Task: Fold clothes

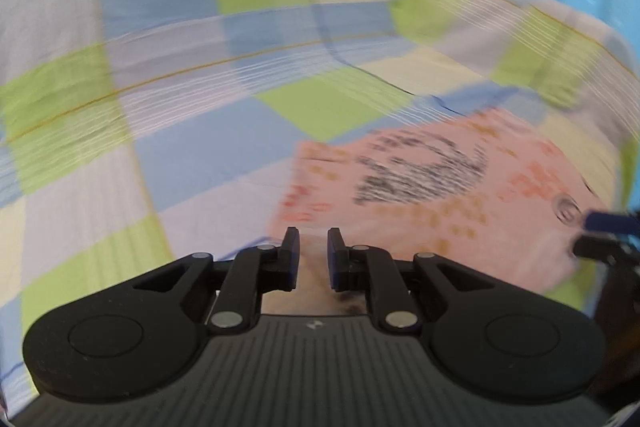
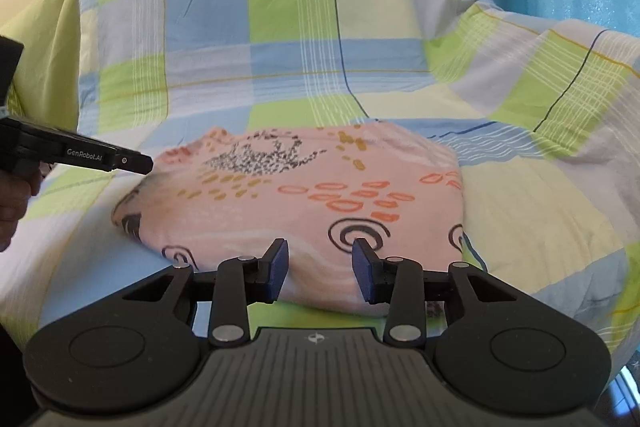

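A: Where's the garment?

B: Pink printed garment point(image 2: 304, 195) lies as a folded bundle on the checked bedsheet point(image 2: 288, 39), near its front edge. Looks mostly folded already.

A: Grippers?

B: Right gripper point(image 2: 320, 273) has a moderate gap between its fingers, nothing pinched, hovering over the near edge of the bundle. Left gripper point(image 1: 313, 259) is narrow, small gap, cloth visible behind it. Left view is motion-blurred, so I can't tell if it pinches anything; from the right view its tip sits at the bundle's far-left corner.

A: Handling?

B: Thin, soft, light, by the look of it. Will drape and slip layers if lifted by one ply. Grab corners or the folded edge, through all layers, both sides at once.
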